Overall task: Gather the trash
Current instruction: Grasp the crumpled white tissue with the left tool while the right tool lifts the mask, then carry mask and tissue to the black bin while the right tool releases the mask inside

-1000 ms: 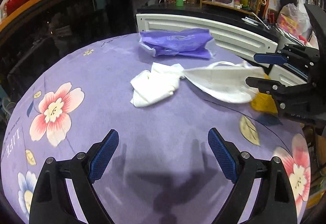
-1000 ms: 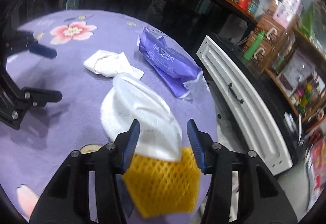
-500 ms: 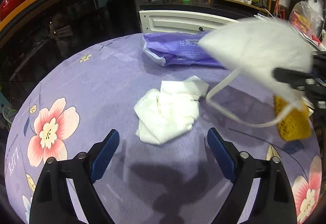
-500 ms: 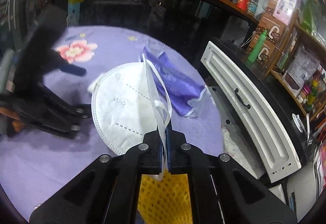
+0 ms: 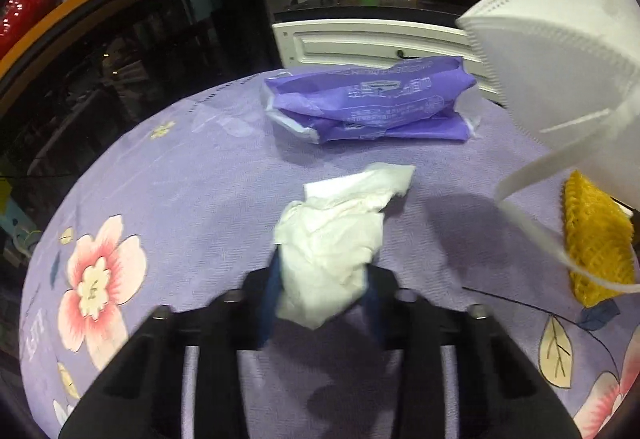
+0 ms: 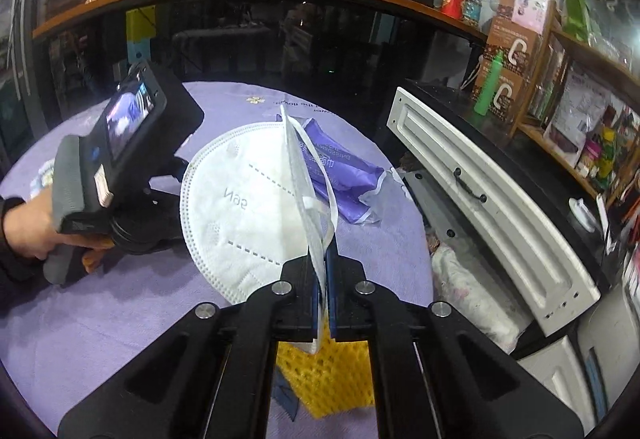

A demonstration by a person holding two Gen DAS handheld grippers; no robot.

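Trash first: crumpled tissue (image 5: 332,239) on the purple tablecloth (image 5: 180,179), my left gripper (image 5: 320,295) closing around it, pads at its sides for lifting. Right view: my right gripper (image 6: 322,303) pinches the white mask (image 6: 244,211) by its folded edge, off the cloth, clear of the yellow foam net (image 6: 320,379).

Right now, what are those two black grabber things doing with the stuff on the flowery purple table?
A person is picking up trash with a grabber in each hand. The right gripper is shut on a white face mask, holding it above the purple flowered tablecloth. The left gripper is closing its jaws around a crumpled white tissue. A purple packet and a yellow foam net lie on the table.
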